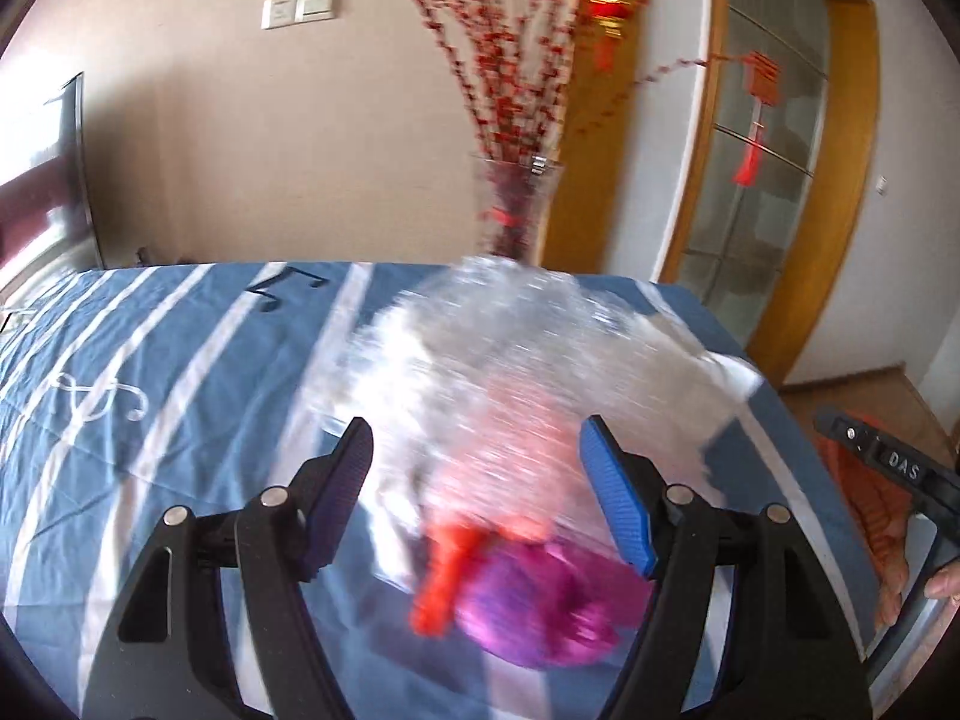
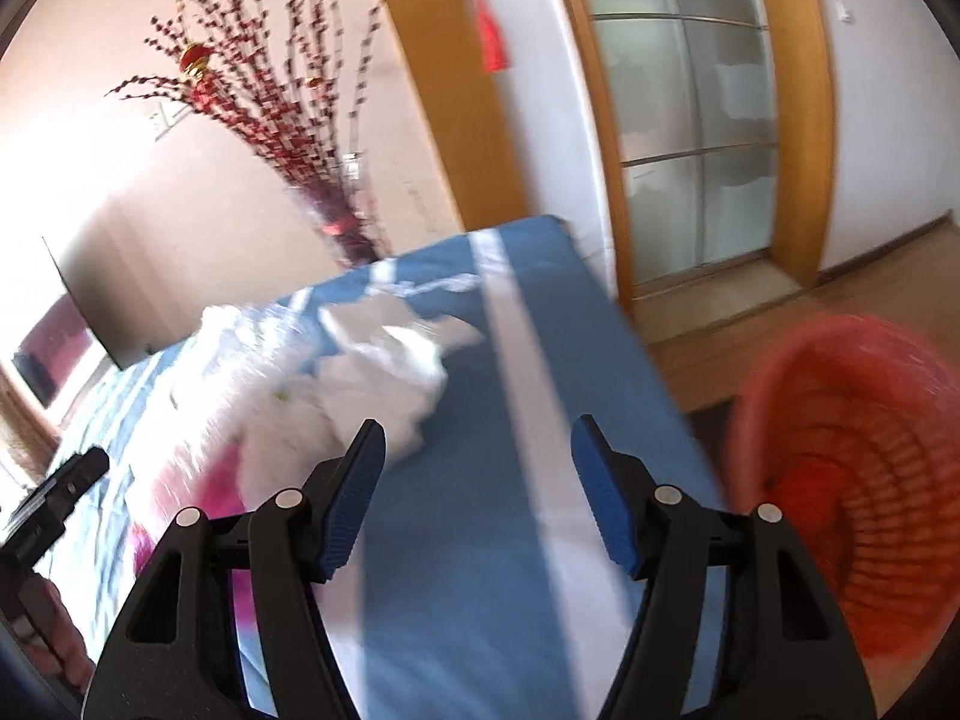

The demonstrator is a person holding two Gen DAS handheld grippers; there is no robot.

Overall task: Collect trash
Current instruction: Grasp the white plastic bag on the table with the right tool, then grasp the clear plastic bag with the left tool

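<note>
A heap of trash lies on the blue striped cloth [image 1: 180, 396]: crumpled clear plastic wrap [image 1: 510, 348], white paper [image 1: 726, 372], a magenta wrapper [image 1: 540, 606] and a red piece [image 1: 444, 582]. My left gripper [image 1: 477, 480] is open, its fingers on either side of the heap's near end, touching nothing. In the right wrist view the white paper and plastic [image 2: 372, 372] lie left of my right gripper [image 2: 477, 480], which is open and empty over bare cloth [image 2: 480, 600]. A red-orange mesh basket [image 2: 840, 480] stands off the table's right edge. Both views are blurred.
A glass vase with red-berry branches [image 1: 516, 210] stands behind the table's far edge. A wood-framed glass door [image 2: 690, 138] and wooden floor [image 2: 870, 276] lie to the right. The other gripper's body [image 1: 888, 468] shows at the right edge of the left view.
</note>
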